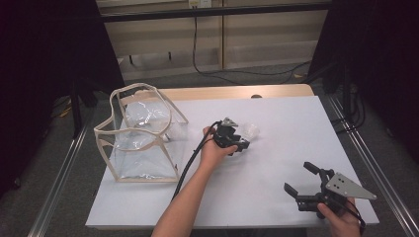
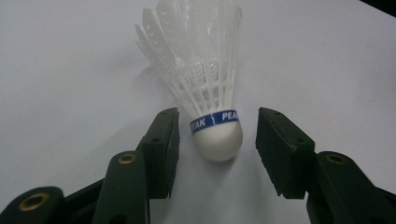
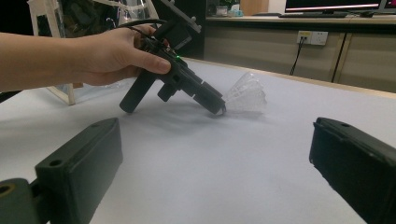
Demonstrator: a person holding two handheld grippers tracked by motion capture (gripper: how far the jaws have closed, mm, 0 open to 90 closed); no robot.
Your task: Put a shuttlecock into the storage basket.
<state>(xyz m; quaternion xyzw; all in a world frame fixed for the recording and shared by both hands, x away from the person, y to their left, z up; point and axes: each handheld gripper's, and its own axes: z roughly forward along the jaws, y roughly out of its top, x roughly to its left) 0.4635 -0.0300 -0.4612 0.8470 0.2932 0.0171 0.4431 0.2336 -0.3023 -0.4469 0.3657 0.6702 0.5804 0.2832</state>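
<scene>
1. Bag (image 1: 141,138), left of the table (image 1: 296,128): clear plastic with pale trim, standing open. Its see-through walls make it hard to tell whether anything lies inside.
2. Left gripper (image 2: 215,140), mid-table: jaws part open, one either side of the shuttlecock's (image 2: 205,88) white cork, with a gap on both sides and no pad touching. Nothing is held.
3. Shuttlecock: lying on its side on the white table, just right of the left gripper, cork toward the jaws, feathers pointing away.
4. Risk: the cork is round and smooth; an off-centre squeeze would likely squirt it out or roll it away.
5. Risk: a grip higher up, on the skirt, could crush the thin feathers.
6. Risk: the white shuttlecock on a white top is faint from above, so aim may drift.
7. Right gripper (image 1: 302,181), near front right corner: jaws wide apart, empty, well apart from the shuttlecock.
8. Cut off: the right hand (image 1: 341,219) at the bottom edge.
</scene>
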